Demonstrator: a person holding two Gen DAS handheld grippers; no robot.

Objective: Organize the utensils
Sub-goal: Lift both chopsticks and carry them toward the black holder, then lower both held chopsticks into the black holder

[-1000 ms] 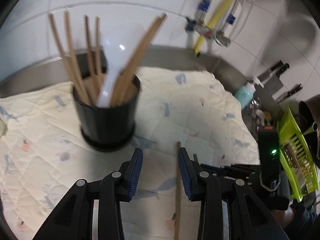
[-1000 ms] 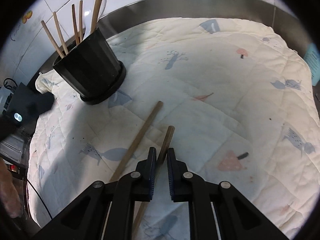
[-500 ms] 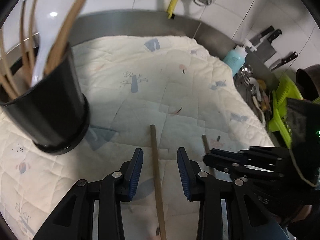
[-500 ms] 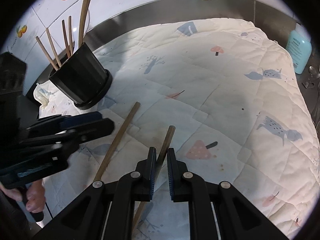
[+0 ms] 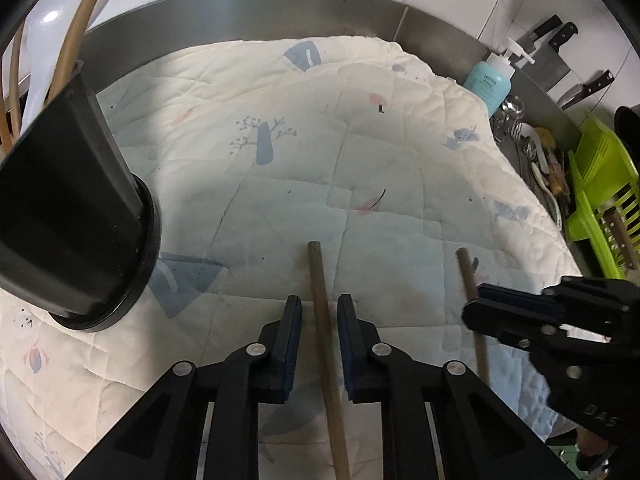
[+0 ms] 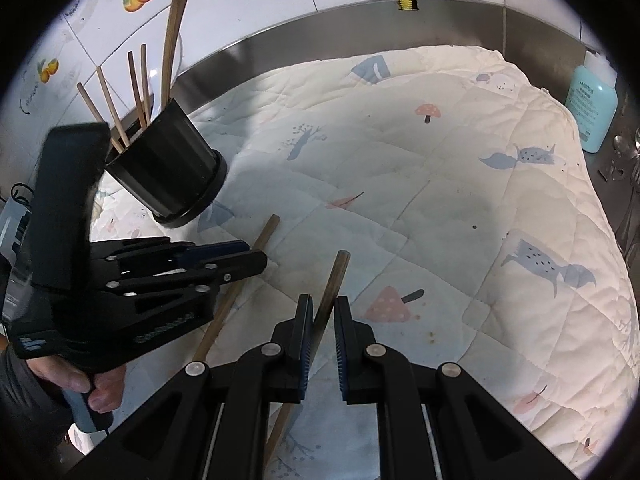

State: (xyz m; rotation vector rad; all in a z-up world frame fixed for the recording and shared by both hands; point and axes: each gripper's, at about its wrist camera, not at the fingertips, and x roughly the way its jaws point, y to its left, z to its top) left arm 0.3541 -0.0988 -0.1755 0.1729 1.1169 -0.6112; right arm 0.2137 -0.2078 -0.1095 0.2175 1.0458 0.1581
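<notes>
**Open quilt ahead, holder crowding the left**

The quilt lies bare ahead of both grippers, open to the steel wall. The black holder, with sticks jutting upward, blocks the left side. Right of the quilt, a bottle, loose cutlery and a green rack close the edge. The left gripper and right gripper sit near each other.

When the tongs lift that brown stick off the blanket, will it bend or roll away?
The stick looks straight and wooden, so it probably stays stiff. It is thin, so likely light. It looks round, so it could roll, though the soft quilted blanket should slow it.
</notes>
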